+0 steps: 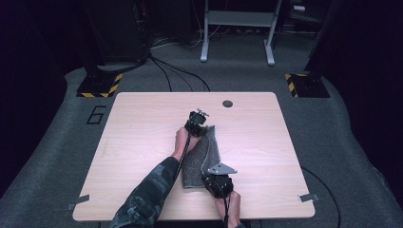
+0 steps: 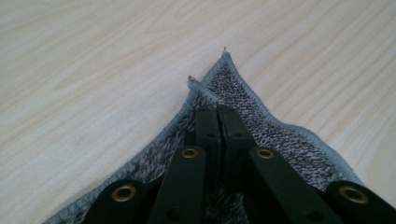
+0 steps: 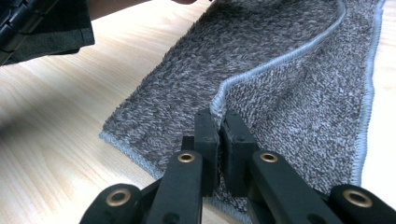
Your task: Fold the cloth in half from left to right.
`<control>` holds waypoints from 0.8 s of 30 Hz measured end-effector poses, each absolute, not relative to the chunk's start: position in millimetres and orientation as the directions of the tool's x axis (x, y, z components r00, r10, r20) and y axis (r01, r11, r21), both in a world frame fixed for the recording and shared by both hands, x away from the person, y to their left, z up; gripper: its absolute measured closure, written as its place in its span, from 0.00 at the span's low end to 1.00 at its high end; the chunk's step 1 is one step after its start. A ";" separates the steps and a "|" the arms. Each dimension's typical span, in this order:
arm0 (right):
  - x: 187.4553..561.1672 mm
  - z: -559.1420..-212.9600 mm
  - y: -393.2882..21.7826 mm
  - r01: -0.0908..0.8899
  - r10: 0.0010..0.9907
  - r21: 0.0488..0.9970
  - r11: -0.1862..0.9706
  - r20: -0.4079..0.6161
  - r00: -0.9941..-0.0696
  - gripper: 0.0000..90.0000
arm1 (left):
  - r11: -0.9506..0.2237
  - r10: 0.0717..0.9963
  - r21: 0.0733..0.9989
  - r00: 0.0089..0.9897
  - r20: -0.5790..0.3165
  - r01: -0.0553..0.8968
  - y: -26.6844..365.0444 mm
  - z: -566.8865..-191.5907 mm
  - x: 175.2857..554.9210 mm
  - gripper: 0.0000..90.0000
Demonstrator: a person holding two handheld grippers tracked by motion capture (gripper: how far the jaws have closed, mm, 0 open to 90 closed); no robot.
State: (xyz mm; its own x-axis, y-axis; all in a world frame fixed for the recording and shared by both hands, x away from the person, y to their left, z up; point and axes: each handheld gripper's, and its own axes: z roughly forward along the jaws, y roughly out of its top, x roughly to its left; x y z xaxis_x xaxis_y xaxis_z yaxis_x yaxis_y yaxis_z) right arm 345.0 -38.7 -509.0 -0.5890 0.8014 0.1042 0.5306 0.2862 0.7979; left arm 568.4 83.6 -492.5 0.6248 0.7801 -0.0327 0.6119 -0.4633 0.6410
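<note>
Black jaws of the left gripper [image 2: 218, 112] stand pressed together on the far end of a grey towel [image 2: 280, 135], pinching its layers just behind two stitched corners that poke up side by side over the pale wood; no earlier picture is at hand, so only the clenched grip can be told. In the high view this left gripper [image 1: 196, 121] sits at the far tip of the towel [image 1: 202, 156], with the person's left hand [image 1: 181, 138] behind it and a camouflage sleeve [image 1: 145, 197] running down to the bottom edge. At the near end, the right gripper [image 3: 219, 121] is likewise clamped, its jaws closed on a raised, hemmed edge of the towel [image 3: 261, 56] where one layer folds over another. From above, the right gripper [image 1: 215, 179], topped by its grey three-cornered plate, lies at the towel's near right corner, and the right hand [image 1: 229, 204] holds it from below. Between the two grippers the towel lies folded into a narrow strip, running lengthwise near the middle of the wooden table [image 1: 142, 123]. Beyond the far edge, grey carpet [image 1: 332, 123], cables and a metal frame [image 1: 237, 28] are visible.
</note>
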 end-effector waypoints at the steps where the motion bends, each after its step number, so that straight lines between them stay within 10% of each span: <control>1: 345.1 -508.5 -38.6 0.527 0.801 0.799 0.289 0.100 -0.590 0.96 | -0.464 0.778 0.648 0.628 -0.028 0.604 84.6 -488.2 567.0 0.96; 8: 344.8 -505.1 -36.9 0.522 0.800 0.804 0.285 0.100 -0.591 0.96 | -0.465 0.781 0.632 0.623 -0.036 0.620 89.5 -488.5 567.9 0.84; 24: 343.4 -502.4 -40.7 0.521 0.811 0.814 0.259 0.110 -0.575 0.96 | -0.458 0.782 0.658 0.624 -0.022 0.598 99.0 -479.8 561.8 0.98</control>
